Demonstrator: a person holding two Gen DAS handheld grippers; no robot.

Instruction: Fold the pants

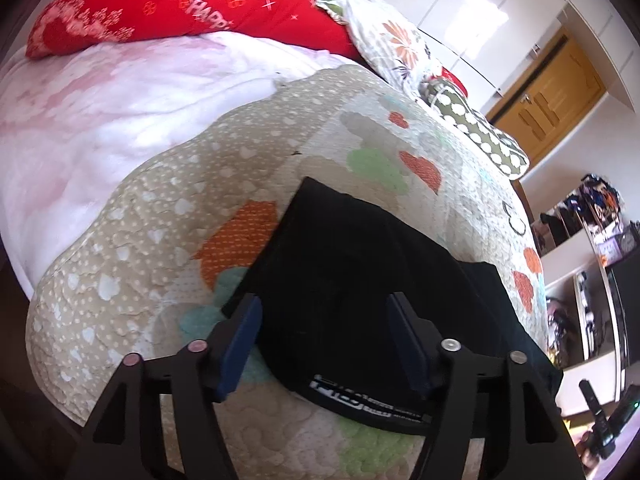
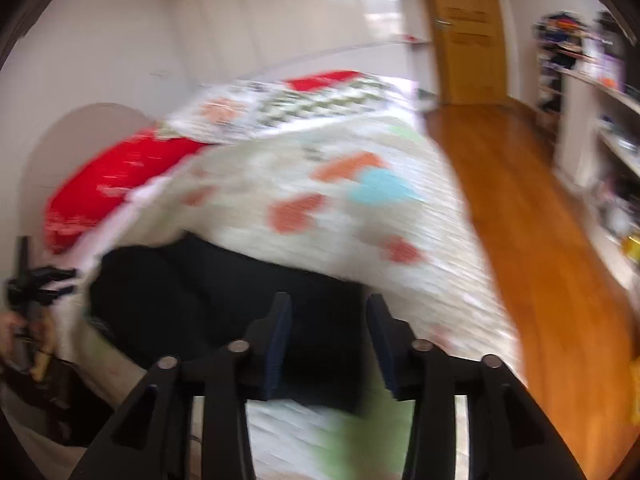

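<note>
Black pants (image 1: 360, 280) folded flat on heart-print quilt (image 1: 160, 220). Left gripper (image 1: 324, 316) and right gripper (image 2: 328, 320) above pants, jaws wide apart, holding nothing. Right view blurred.

Right gripper (image 2: 326, 332): two black fingers with blue pads, spread apart, nothing between them. Black folded pants (image 2: 208, 300): lying flat on the heart-patterned cream quilt (image 2: 360, 216), beyond the fingertips. Red pillow (image 2: 120, 176): at the bed's far left. Other black gripper (image 2: 36, 284): left edge. Wooden floor (image 2: 532, 240): right. View blurred.
</note>
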